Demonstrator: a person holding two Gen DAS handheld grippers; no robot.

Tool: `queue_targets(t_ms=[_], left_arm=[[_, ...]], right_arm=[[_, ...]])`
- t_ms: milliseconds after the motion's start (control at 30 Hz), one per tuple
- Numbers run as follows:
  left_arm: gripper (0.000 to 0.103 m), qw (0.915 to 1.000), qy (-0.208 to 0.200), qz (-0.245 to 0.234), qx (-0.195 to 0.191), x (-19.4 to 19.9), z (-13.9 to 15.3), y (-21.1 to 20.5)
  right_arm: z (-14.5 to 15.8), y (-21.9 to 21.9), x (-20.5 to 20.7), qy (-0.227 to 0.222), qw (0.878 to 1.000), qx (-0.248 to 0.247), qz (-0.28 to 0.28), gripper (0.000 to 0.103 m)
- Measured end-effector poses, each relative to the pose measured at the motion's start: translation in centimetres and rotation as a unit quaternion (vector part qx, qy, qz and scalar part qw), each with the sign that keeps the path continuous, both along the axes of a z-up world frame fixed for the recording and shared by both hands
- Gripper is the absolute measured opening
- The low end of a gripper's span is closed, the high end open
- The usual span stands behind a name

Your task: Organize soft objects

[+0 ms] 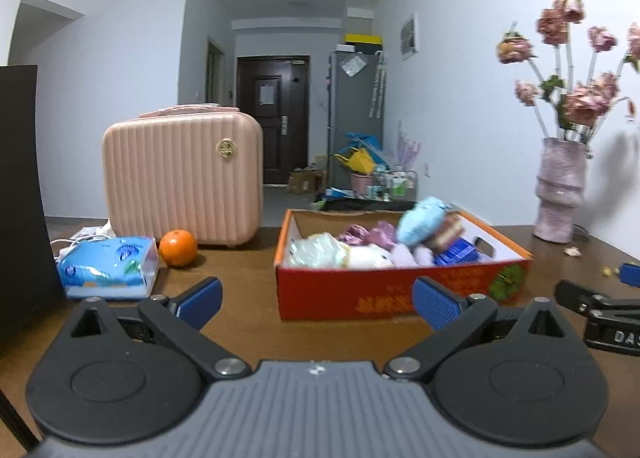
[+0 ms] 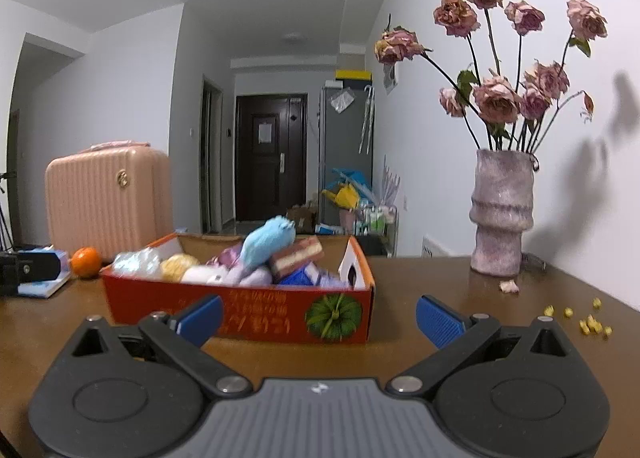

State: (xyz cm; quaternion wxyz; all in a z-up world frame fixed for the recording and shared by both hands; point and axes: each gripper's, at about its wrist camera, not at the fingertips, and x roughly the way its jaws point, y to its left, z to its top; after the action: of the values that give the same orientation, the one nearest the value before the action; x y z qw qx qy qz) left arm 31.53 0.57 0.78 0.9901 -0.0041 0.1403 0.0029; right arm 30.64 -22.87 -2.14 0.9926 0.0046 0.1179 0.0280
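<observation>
Left gripper (image 1: 318, 300): spread wide, nothing between the blue pads; held low over the brown table (image 1: 240, 322), facing the near wall of the box.
Right gripper (image 2: 320, 320): likewise released and empty, facing the box corner with the green pumpkin print.
Red cardboard box (image 1: 384, 294): on the table, centre; holds the soft objects, heaped to the rim and above it.
Light-blue plush (image 2: 266, 244): top of the heap, leaning over a cake-shaped soft piece (image 2: 298, 258); well above the box wall.
Other contents: white plush (image 1: 370, 256), purple pieces, a crinkled clear packet (image 1: 316, 252); shapes overlap, so a count is not possible.
Left of box: tissue pack (image 1: 108, 266), orange (image 1: 178, 247), pink case (image 1: 182, 176); all apart from the box.
Right of box: vase of dried roses (image 2: 502, 214), a fallen petal and small yellow bits (image 2: 592, 324) on the table.
Risk, heap: the blue plush looks loosely balanced; a nudge to its neighbours could roll it out over the wall.
Risk, box: light card; a finger catching the wall may slide or tip it.
Risk, vase: a wide swing by the right gripper could strike it.
Hidden: box floor and lower layers; the far wall behind the heap.
Unclear: plush blurred in the left view; printing on the box unreadable.
</observation>
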Motion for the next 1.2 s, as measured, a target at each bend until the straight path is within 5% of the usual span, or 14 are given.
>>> queue_targets(t_ms=[533, 1200], left_arm=[[0.103, 0.9990, 0.002, -0.042, 0.013, -11.6, -1.2, -1.2], [0.103, 0.9989, 0.016, -0.040, 0.020, -18.6, -1.5, -1.2]], right_arm=[[-0.7, -0.7, -11.6, 0.037, 0.999, 0.019, 0.020, 0.103], [1.0, 0.6, -21.2, 0.014, 0.999, 0.002, 0.033, 0.103]])
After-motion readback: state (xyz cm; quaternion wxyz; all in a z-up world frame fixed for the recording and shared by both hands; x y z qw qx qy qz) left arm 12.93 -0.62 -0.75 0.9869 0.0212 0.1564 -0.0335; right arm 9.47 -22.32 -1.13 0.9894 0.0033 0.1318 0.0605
